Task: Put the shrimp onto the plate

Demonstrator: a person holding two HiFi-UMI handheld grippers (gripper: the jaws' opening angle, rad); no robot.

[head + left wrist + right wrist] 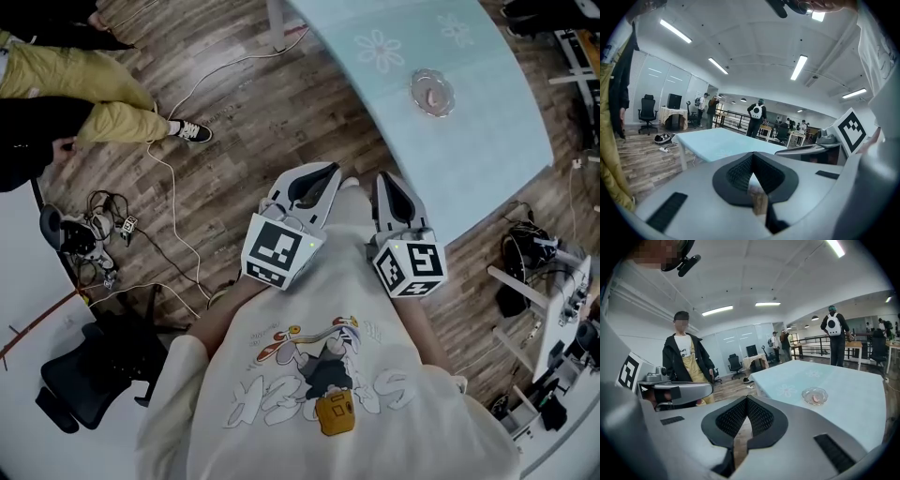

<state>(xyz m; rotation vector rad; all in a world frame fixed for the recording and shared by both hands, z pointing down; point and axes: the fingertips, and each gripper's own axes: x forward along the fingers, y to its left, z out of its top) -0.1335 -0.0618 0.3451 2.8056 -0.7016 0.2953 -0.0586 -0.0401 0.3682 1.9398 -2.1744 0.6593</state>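
Head view shows a table with a light blue cloth on it. On the table sits a small glass plate, and a pink shrimp lies in the plate. The left gripper and the right gripper are held side by side close to the person's white shirt, off the near edge of the table and well apart from the plate. In the left gripper view, the left gripper has its two jaws pressed together at the tips, with nothing between them. In the right gripper view, the right gripper has its jaws together too, and it holds nothing. That view also shows the plate on the table with the shrimp inside it. A person in yellow trousers is on the wooden floor, far off to the side of the table.
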